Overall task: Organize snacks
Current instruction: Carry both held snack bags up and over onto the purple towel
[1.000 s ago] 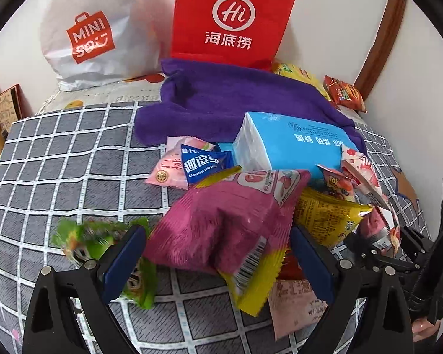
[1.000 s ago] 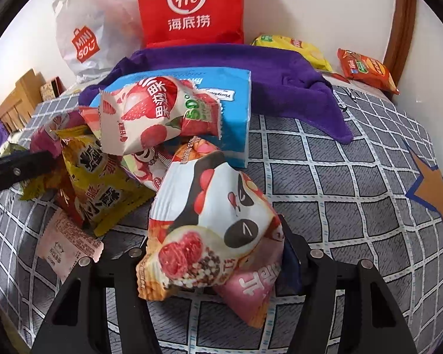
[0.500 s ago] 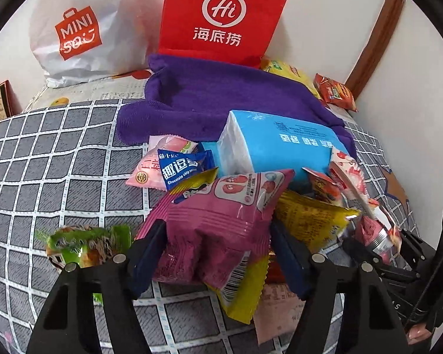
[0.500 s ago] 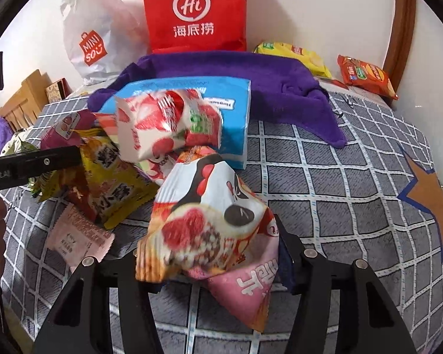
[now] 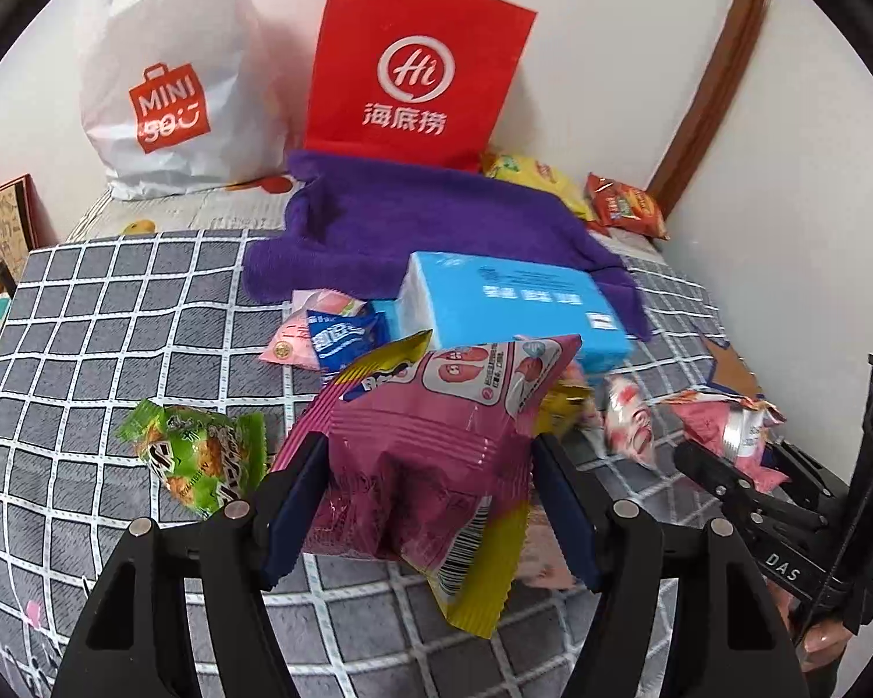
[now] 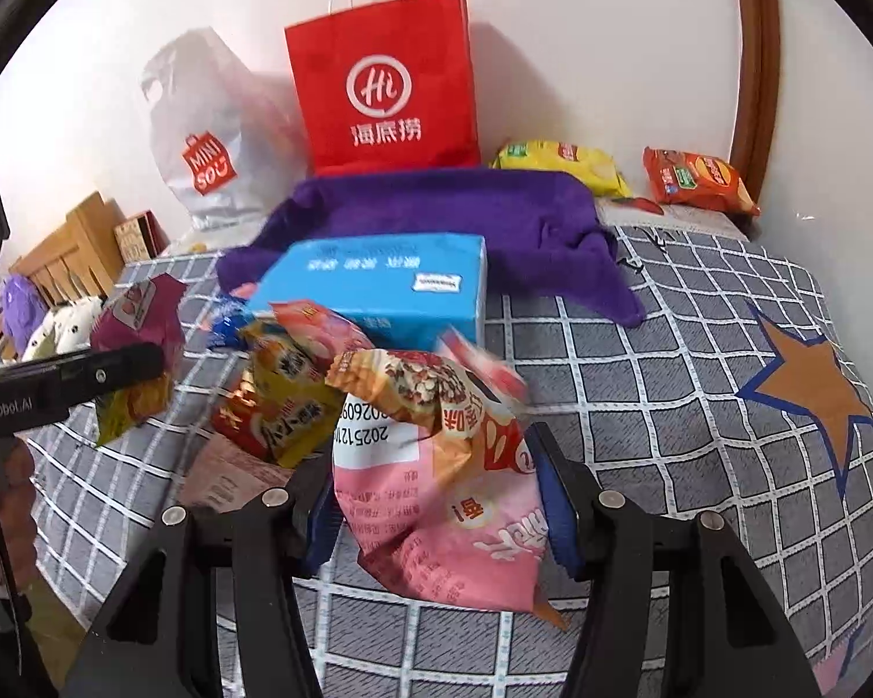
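Note:
My left gripper (image 5: 428, 500) is shut on a magenta and yellow snack bag (image 5: 436, 442) and holds it above the checked bedcover (image 5: 116, 337). My right gripper (image 6: 436, 517) is shut on a pink snack bag (image 6: 442, 500), lifted off the pile. A blue tissue pack (image 5: 512, 302) lies behind, also in the right wrist view (image 6: 378, 285). A green packet (image 5: 198, 453) lies left of my left gripper. Yellow and red packets (image 6: 279, 401) lie left of my right gripper. The right gripper with its bag shows in the left wrist view (image 5: 727, 436).
A purple towel (image 5: 425, 221), a red paper bag (image 5: 413, 70) and a white Miniso bag (image 5: 169, 93) stand at the back by the wall. Yellow (image 6: 559, 166) and orange (image 6: 692, 180) chip bags lie at the back right. Small pink and blue packets (image 5: 326, 337) lie beside the tissue pack.
My left gripper closed on the magenta bag and raised it. My right gripper lifted its pink bag higher and back; the bag turned and a strawberry packet slid off the pile.

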The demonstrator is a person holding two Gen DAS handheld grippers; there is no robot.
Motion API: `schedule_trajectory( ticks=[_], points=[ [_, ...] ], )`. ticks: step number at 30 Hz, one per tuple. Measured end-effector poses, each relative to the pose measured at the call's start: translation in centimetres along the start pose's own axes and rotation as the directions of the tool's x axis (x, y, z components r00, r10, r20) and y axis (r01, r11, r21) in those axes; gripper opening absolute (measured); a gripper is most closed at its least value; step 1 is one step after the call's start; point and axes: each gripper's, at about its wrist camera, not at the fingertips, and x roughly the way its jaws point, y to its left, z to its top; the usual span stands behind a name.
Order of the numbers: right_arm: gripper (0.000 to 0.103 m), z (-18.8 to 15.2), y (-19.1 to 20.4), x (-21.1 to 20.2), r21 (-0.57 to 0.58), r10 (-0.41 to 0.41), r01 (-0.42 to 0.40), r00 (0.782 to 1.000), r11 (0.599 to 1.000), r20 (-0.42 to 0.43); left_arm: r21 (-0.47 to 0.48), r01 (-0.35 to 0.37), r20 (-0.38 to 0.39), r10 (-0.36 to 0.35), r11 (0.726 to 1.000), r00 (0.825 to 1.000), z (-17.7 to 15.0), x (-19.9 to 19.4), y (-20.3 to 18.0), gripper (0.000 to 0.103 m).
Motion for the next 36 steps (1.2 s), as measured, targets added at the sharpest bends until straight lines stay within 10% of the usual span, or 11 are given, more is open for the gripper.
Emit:
schedule_trajectory(
  ticks=[19, 36],
  points=[
    [0.057, 4.9, 1.1, -3.7, -0.023, -0.028, 0.030, 0.997, 0.999, 0.074, 0.052, 0.026, 0.069, -0.030, 0.998, 0.997, 4.3, -3.3, -3.0, 0.069],
    [0.057, 14.1, 1.1, 1.4, -0.048, -0.015, 0.018, 0.998, 0.999, 0.068, 0.045, 0.061, 0.084, -0.064, 0.997, 0.994, 12.1, -0.7, -2.1, 0.069]
  ],
)
